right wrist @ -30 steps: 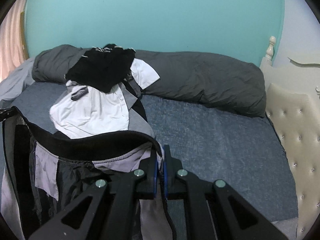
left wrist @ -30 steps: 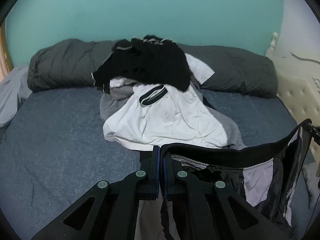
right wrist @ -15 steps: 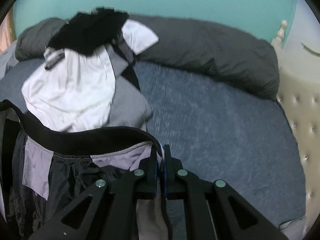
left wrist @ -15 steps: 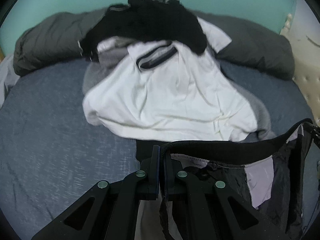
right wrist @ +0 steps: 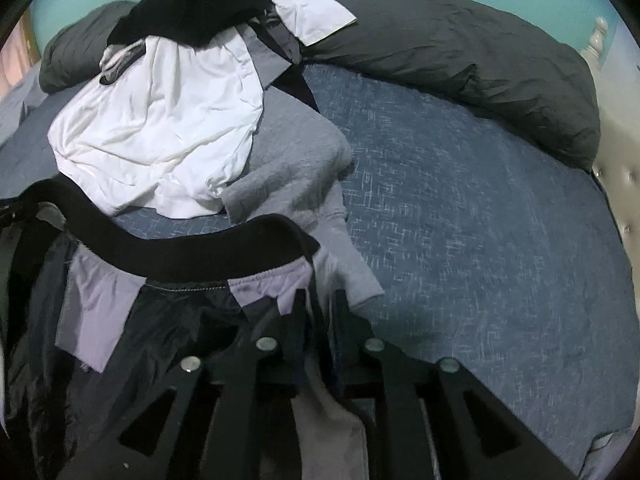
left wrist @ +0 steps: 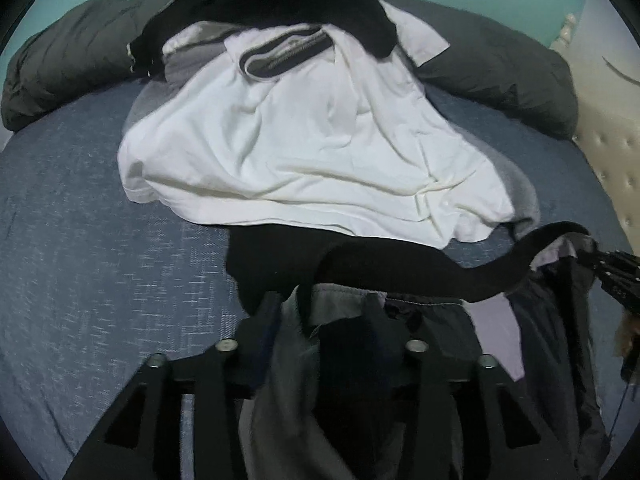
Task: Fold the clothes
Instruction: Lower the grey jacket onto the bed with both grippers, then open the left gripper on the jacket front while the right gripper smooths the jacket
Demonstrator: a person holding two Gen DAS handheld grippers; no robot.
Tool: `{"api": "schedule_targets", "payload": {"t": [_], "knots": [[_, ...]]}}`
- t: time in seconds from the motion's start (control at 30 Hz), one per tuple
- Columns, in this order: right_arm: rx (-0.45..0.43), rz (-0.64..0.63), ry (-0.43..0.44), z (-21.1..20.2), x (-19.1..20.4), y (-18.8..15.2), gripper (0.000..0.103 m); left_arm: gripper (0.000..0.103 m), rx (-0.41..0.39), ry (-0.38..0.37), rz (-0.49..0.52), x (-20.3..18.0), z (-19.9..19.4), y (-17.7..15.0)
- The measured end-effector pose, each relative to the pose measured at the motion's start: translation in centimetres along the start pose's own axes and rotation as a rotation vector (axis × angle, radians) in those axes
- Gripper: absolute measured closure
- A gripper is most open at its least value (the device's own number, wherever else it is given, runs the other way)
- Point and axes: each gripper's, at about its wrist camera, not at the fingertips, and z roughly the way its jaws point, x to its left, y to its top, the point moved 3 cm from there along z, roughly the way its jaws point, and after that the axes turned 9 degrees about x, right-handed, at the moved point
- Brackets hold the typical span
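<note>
Black shorts with a wide black waistband [left wrist: 420, 270] and pale lilac lining hang between my two grippers, low over the blue bed. My left gripper [left wrist: 320, 312] has its fingers spread apart, with the waistband corner draped between them. My right gripper [right wrist: 320, 304] has its fingers slightly parted around the other waistband corner [right wrist: 224, 248]. The right gripper [left wrist: 612, 276] also shows at the right edge of the left wrist view. Behind the shorts lies a heap of clothes topped by a white shirt [left wrist: 304, 148] and black garments [left wrist: 280, 0].
A grey fleece garment [right wrist: 296, 168] lies beside the white shirt [right wrist: 160, 128]. A dark grey rolled duvet [right wrist: 460, 72] runs along the far edge against the teal wall. A cream tufted headboard [left wrist: 604, 112] stands at the right. The blue bedsheet [right wrist: 480, 220] spreads to the right.
Both grippers have moved forward and down toward the bed with the shorts. Both sets of fingers, pressed together before, now stand apart, the left more widely.
</note>
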Motion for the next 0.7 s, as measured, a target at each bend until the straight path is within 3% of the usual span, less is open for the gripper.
{"api": "schedule_targets", "payload": {"t": [0.13, 0.2, 0.3, 0.47, 0.7], "knots": [[-0.026, 0.068, 0.05, -2.8, -2.2, -2.0, 0.069, 0.038, -0.039, -0.037, -0.022, 0.8, -3.4, -1.2], [-0.039, 0.093, 0.076, -4.4, -3.2, -3.7, 0.059, 0.038, -0.062, -0.059, -0.02, 0.9, -5.5, -2.6], [-0.038, 0.13, 0.099, -6.1, -4.5, -6.8, 0.059, 0.037, -0.081, -0.075, -0.013, 0.8, -8.3, -5.4], [-0.031, 0.23, 0.133, -9.3, -7.3, -14.3, 0.055, 0.036, -0.086, -0.096, 0.001, 0.6, -11.6, -11.2], [0.033, 0.328, 0.181, -11.6, -8.5, -25.1, 0.05, 0.036, -0.058, -0.146, -0.089, 1.5, -13.9, -19.0]]}}
